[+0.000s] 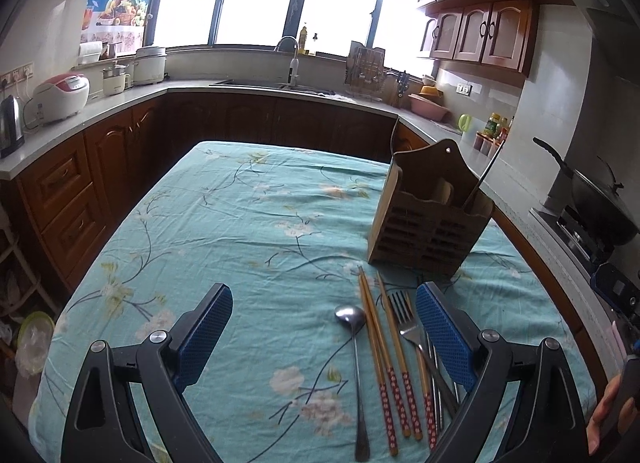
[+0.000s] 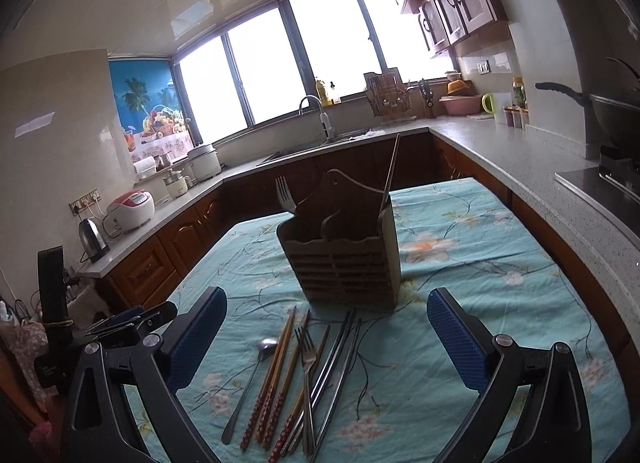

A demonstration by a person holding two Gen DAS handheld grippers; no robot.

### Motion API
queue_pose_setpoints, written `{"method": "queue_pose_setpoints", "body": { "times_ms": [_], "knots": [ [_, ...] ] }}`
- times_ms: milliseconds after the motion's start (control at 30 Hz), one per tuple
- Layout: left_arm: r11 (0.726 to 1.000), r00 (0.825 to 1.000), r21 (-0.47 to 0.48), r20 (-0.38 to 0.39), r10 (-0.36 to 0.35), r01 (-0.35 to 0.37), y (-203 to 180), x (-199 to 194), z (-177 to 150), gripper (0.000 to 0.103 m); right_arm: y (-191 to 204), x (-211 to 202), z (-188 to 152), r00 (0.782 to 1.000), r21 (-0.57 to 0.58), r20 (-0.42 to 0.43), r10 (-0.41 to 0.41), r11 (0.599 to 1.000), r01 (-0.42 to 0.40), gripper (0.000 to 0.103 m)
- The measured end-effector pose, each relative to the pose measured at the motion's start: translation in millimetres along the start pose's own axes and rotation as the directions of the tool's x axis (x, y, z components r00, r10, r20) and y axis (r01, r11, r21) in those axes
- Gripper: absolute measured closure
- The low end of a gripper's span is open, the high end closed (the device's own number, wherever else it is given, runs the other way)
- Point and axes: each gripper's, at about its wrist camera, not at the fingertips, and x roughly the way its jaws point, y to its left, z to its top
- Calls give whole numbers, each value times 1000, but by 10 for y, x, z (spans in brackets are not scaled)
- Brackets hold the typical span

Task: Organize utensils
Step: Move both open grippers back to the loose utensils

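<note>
chopsticks (image 2: 276, 379) ends cut off, holder (image 2: 344, 259) contents hidden

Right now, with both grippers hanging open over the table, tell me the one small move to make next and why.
Probably lower the right gripper onto the loose fork and close on its handle. Both it and the left gripper are open and empty, the fork lies on top of the pile between its fingers, and the wooden caddy behind already holds a fork.
</note>
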Motion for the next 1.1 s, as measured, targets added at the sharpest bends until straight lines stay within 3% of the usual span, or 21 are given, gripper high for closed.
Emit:
{"method": "queue_pose_setpoints", "body": {
  "times_ms": [433,867,1100],
  "knots": [
    [1000,997,10,-79,15,-14,4,126,-147,9,-91,123,-228,997,16,-77,-21,1000,23,2],
    [997,985,69,-167,36,-25,-103,579,-99,11,-174,502,-446,977,29,-208,-44,998,52,2],
    [997,977,72,-212,34,-19,-109,830,-86,21,-226,750,-484,965,44,-258,-58,996,72,6]
  ]
}}
